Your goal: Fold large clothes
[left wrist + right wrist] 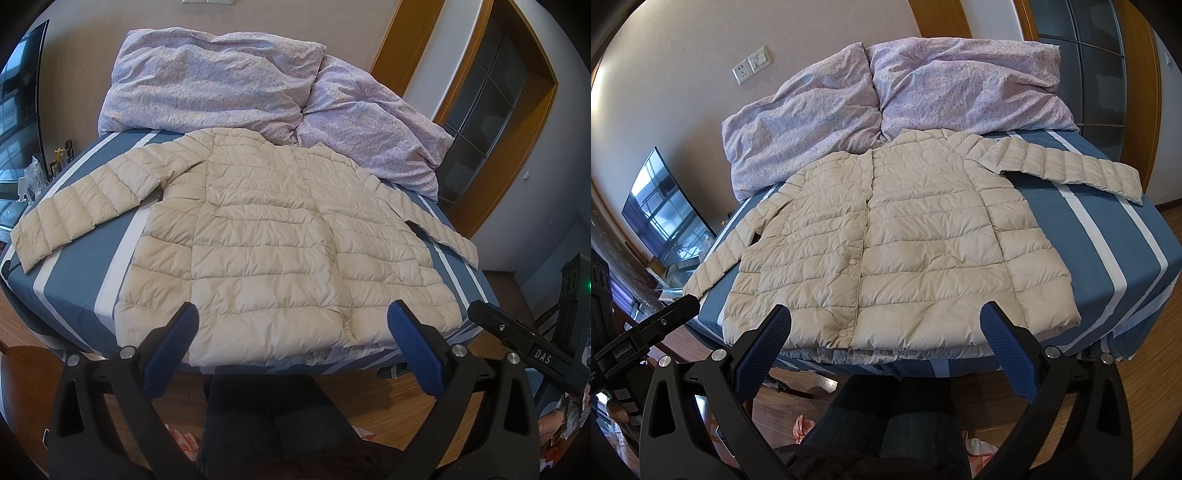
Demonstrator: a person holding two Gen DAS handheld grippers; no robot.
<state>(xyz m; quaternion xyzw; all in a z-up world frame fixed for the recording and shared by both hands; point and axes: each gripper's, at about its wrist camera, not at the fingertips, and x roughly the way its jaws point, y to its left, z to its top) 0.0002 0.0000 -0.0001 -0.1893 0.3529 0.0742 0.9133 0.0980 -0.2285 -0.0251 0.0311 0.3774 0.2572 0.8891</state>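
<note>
A cream quilted puffer jacket (266, 236) lies flat on the bed, front up, snaps closed, both sleeves spread out to the sides; it shows in the right wrist view too, jacket (905, 251). Its hem reaches the bed's near edge. My left gripper (293, 321) hovers open just in front of the hem, nothing between its blue pads. My right gripper (886, 321) is open as well, held before the hem's middle, empty. The right gripper's black body (524, 343) appears at the right of the left wrist view.
The bed (1108, 236) has a blue sheet with white stripes. Two lilac pillows (221, 81) lie at its head against the wall. A television (665, 206) stands left of the bed, wooden door frames (498, 110) right. A person's legs (886, 424) and wooden floor lie below.
</note>
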